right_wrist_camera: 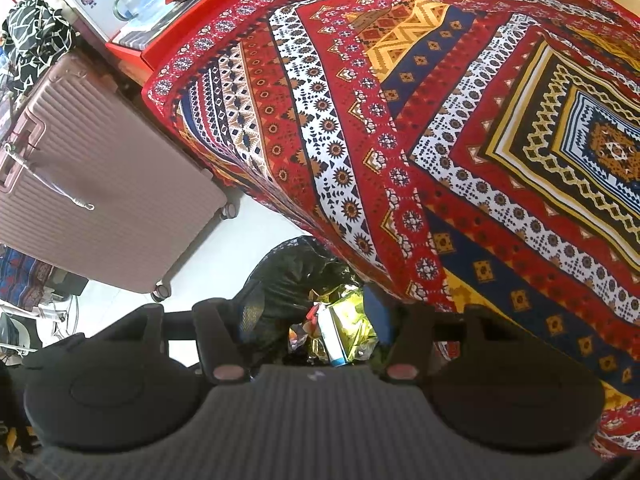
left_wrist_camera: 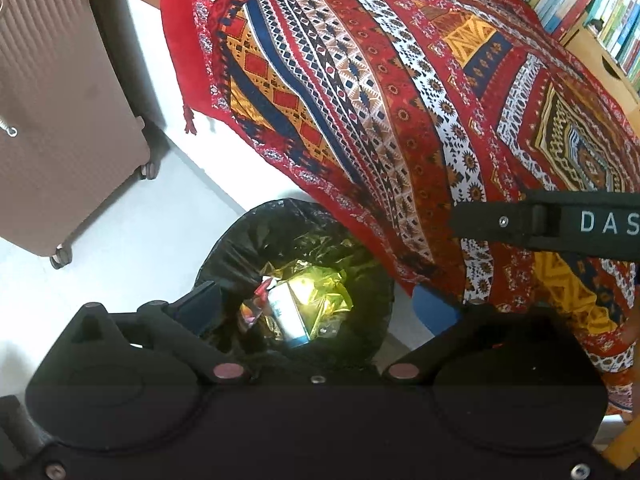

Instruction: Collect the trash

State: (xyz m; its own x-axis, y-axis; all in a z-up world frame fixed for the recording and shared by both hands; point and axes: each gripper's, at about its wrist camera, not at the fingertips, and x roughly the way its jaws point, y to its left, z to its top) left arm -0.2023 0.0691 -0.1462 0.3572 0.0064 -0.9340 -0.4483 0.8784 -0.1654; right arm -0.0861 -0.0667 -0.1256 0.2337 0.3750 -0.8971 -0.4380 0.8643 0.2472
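Both of your grippers point steeply down at the black-lined trash bin (left_wrist_camera: 296, 280) on the white floor, tucked against the hanging edge of the patterned red cloth (left_wrist_camera: 400, 100) that covers the counter. Your left gripper (left_wrist_camera: 320, 312) is released, its jaws spread wide either side of the bin mouth with nothing between them. Your right gripper (right_wrist_camera: 312, 320) is likewise released and empty, jaws apart over the same opening. Inside the bin lies the collected trash: crumpled gold foil wrapper (left_wrist_camera: 320, 292) and a white-and-blue carton (left_wrist_camera: 288, 316) just at its 7 o'clock side. A pink suitcase (left_wrist_camera: 60, 120) stands on the floor at 10 o'clock from the bin, well apart.
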